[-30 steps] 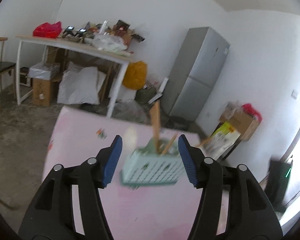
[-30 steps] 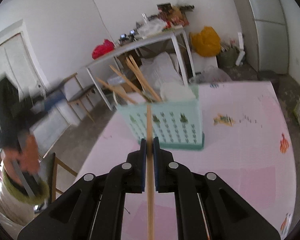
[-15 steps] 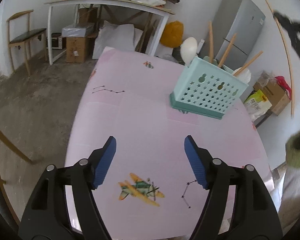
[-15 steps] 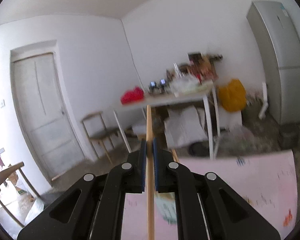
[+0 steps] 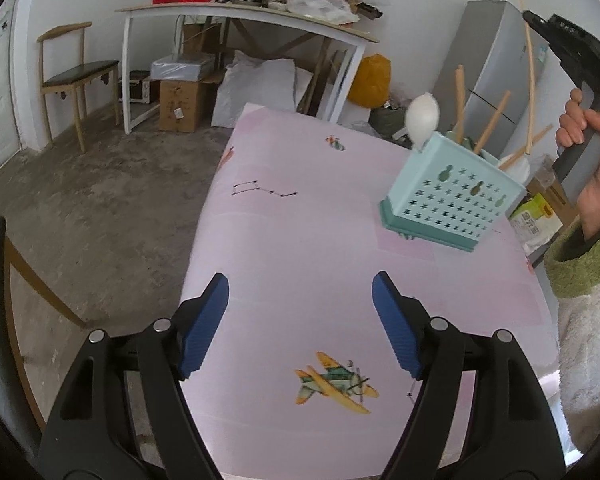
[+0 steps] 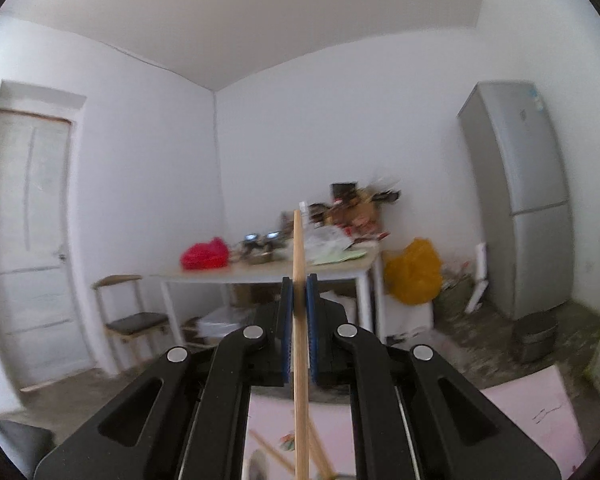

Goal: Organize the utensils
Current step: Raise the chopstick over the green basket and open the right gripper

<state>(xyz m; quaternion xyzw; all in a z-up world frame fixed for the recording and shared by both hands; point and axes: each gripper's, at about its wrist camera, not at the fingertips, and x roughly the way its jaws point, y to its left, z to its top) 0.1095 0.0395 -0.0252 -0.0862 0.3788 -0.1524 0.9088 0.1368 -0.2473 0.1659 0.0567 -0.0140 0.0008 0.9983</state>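
Note:
A mint green utensil basket (image 5: 452, 200) stands on the pink table (image 5: 320, 272) at the right. It holds several wooden sticks and a white spoon (image 5: 421, 118). My left gripper (image 5: 300, 320) is open and empty, low over the table's near part. My right gripper (image 6: 299, 300) is shut on a wooden chopstick (image 6: 300, 320), held upright. In the left wrist view that chopstick (image 5: 531, 80) hangs above the basket with its lower end among the other sticks, and the right gripper's body (image 5: 572, 52) is held in a hand at the far right.
A white work table (image 5: 240, 16) with clutter stands at the back, boxes and bags under it. A wooden chair (image 5: 80, 72) is at the left, a grey fridge (image 5: 492, 72) at the right. Another chair's edge (image 5: 4, 280) is near the left side.
My right gripper has tilted upward with the chopstick, so it points at the far wall. My left gripper has pulled back from the basket and looks down over the table.

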